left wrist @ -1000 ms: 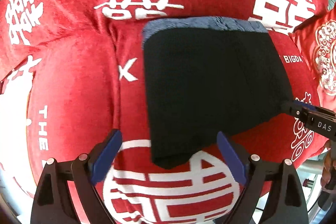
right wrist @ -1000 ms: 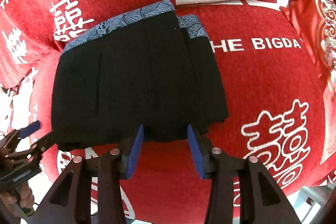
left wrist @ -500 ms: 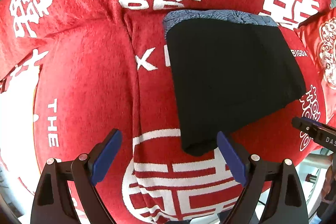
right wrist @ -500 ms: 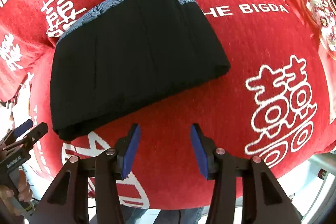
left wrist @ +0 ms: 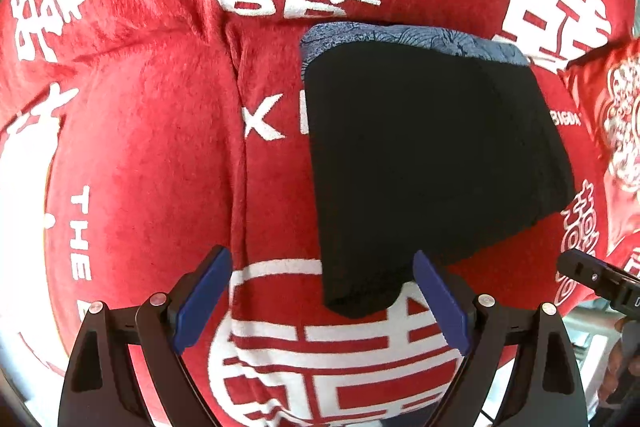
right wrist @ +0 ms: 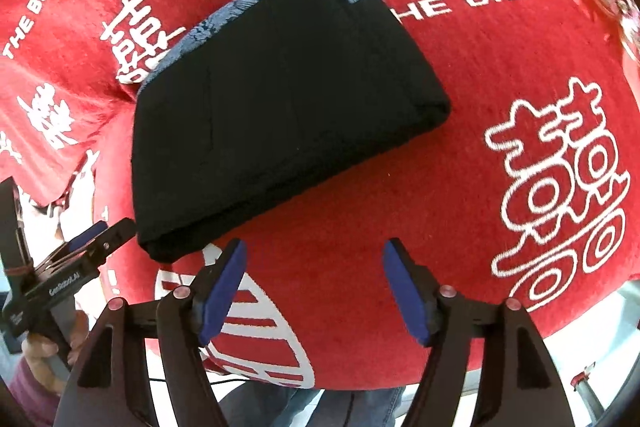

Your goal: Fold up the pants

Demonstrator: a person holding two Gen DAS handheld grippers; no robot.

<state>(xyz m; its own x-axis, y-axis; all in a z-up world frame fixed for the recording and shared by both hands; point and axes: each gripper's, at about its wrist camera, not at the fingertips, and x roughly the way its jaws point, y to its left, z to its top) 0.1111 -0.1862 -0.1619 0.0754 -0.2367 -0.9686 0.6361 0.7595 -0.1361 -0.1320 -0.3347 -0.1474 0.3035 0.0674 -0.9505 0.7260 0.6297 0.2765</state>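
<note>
Pants [right wrist: 280, 115] folded, frame centre, on red cloth [right wrist: 460, 163]. Right gripper [right wrist: 314, 283] jaws just opening, empty; left gripper [left wrist: 320, 297] spread. You only need withdraw.

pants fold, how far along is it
Done, by the look of it: the pants lie in a compact black stack on the red cloth, patterned waistband edge at the far side. In hand: nothing. The left claw is open over the stack's near corner, not touching it; the right claw has just been opening, nothing between its pads. Left: nothing obvious, maybe squaring the stepped layers.
</note>
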